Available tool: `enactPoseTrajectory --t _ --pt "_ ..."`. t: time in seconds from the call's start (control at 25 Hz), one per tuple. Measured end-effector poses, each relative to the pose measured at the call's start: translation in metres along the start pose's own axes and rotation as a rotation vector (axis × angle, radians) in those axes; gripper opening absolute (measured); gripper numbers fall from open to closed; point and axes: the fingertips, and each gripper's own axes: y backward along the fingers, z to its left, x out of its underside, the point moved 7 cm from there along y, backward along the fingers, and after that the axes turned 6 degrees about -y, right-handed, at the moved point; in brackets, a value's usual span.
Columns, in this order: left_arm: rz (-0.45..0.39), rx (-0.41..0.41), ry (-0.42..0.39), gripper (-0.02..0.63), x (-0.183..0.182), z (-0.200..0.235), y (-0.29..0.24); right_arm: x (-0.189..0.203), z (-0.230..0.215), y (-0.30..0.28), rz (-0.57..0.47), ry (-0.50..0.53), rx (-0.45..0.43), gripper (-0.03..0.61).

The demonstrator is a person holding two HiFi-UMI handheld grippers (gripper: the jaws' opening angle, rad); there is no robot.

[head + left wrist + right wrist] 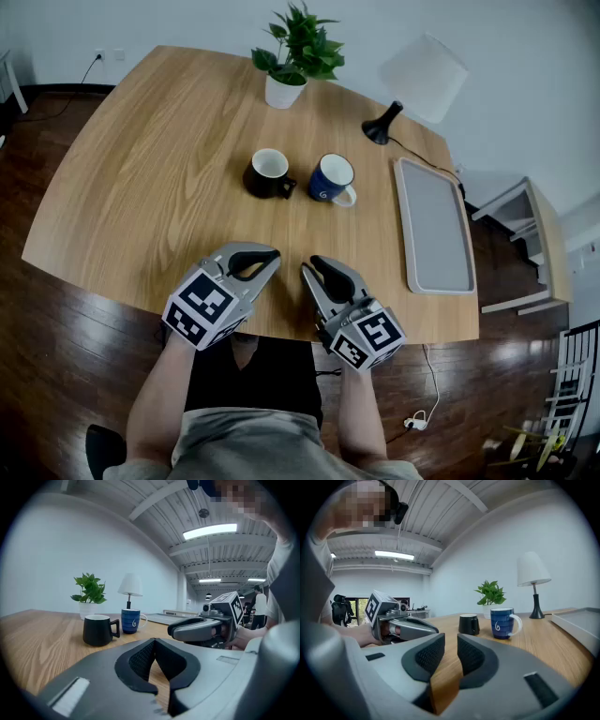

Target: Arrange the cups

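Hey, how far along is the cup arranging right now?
Nothing looks done: the black mug and blue mug stand side by side on the table. Nothing is in hand; the left tool is shut and the right tool barely open, both empty near its edge. Picking up and placing both mugs remains.

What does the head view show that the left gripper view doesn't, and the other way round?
Only the head view: the dark wood floor and the left gripper's marker cube. Only the left gripper view: ceiling lights and the left tongs' pads, touching at their tips. Both: the black cup, blue cup, potted plant, lamp and right gripper.
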Motion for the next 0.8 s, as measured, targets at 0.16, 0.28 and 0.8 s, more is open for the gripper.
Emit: enactPoseTrajectory --t 0.16,0.28,0.8 --pt "0.005 -0.002 -0.001 0.009 0.0001 0.0008 0.0 -0.0002 0.0002 -0.0013 0.0 0.001 -0.003 0.097" --pt "0.001 -0.002 0.001 0.009 -0.002 0.0011 -0.0004 -0.0008 -0.0003 -0.0018 0.001 0.002 -0.003 0.097" --pt "0.001 -0.003 -0.002 0.009 -0.0004 0.0007 0.0003 0.0002 -0.0002 -0.0016 0.001 0.003 -0.002 0.097"
